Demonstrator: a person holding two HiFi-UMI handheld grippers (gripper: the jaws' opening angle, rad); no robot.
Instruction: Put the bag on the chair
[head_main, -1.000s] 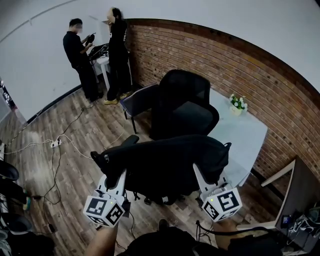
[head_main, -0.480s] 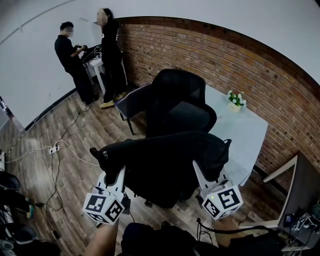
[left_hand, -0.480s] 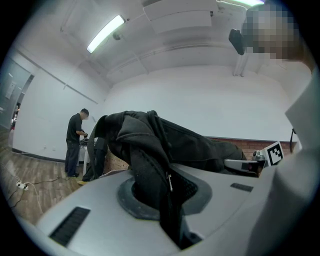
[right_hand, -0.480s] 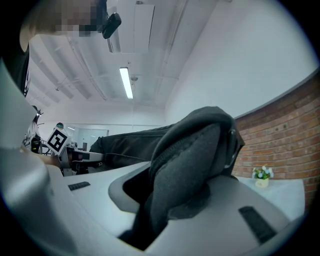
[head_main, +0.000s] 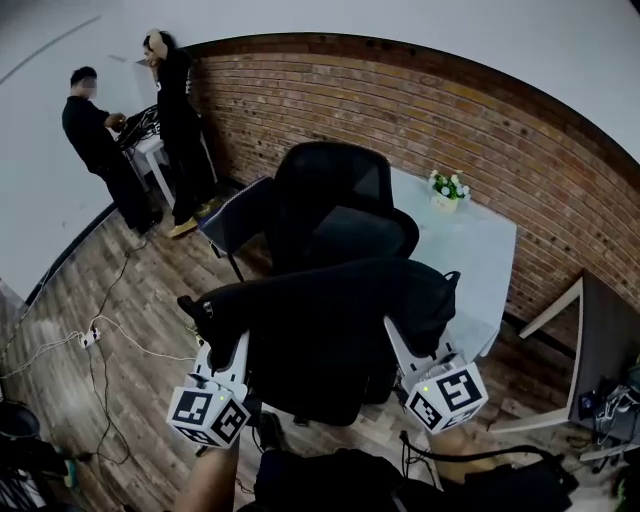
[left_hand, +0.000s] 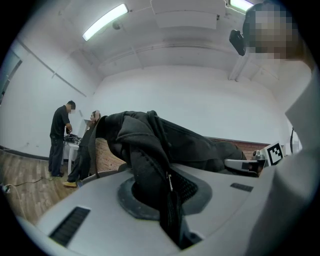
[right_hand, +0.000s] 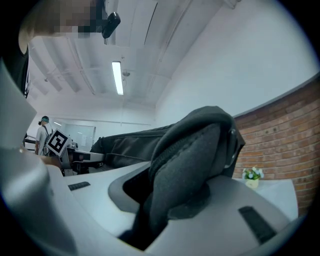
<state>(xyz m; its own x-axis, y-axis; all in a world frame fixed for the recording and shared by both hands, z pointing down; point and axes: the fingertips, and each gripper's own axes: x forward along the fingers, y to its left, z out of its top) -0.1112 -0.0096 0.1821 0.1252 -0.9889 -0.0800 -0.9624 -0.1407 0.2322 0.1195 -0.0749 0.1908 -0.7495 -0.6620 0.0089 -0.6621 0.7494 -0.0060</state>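
Strip lights (left_hand: 105, 21) on the ceiling above the left hand-held gripper (head_main: 226, 346) lit the room brightly and evenly. Fisheye distortion bent every edge, with dark corners. The black bag (head_main: 330, 320) showed little detail; the nearest jaw surfaces were soft.

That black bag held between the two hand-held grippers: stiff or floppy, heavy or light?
Probably floppy: the bag bunches into folds where the left hand-held gripper pinches it. Likely light for its size, since two pinched ends hold it nearly level. Its matt fabric seems unlikely to slip.
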